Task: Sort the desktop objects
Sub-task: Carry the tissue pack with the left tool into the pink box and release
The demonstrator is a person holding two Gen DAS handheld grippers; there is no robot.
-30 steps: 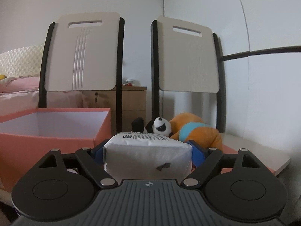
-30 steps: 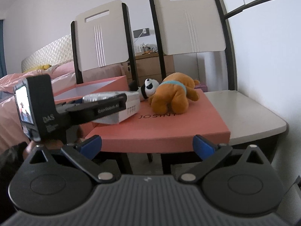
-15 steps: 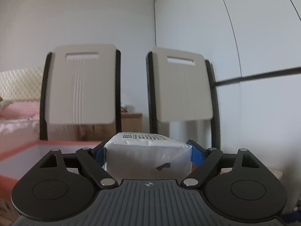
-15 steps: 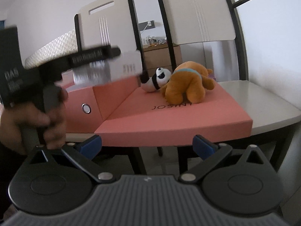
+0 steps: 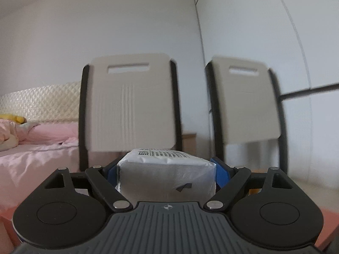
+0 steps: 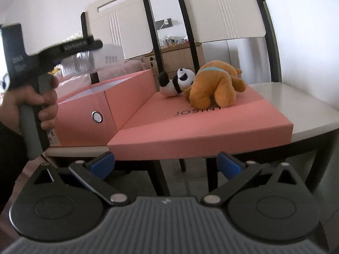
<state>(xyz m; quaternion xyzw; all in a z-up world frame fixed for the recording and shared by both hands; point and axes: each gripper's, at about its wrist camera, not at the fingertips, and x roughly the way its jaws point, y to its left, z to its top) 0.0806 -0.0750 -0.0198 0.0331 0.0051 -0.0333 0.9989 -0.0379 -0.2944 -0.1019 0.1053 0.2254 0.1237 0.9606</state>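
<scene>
My left gripper (image 5: pixel 166 170) is shut on a white tissue pack (image 5: pixel 167 173) and holds it in the air. In the right wrist view the left gripper (image 6: pixel 80 48) carries the pack (image 6: pixel 101 58) above the open pink box (image 6: pixel 101 103). A small panda plush (image 6: pixel 180 81) and an orange plush dog (image 6: pixel 214 86) lie on the flat pink lid (image 6: pixel 201 122) to the right of the box. My right gripper (image 6: pixel 165 165) is open and empty, low in front of the table edge.
Two white chairs (image 5: pixel 131 105) (image 5: pixel 245 103) stand behind the table (image 6: pixel 307 108). A bed with pink covers (image 5: pixel 31 148) is on the left. A wooden dresser (image 6: pixel 180 55) stands behind the chairs. A white wall is close on the right.
My left gripper has lifted the tissue pack off the lid and swung it left, above the open box. My right gripper has stayed open, shifting a little closer to the table.
</scene>
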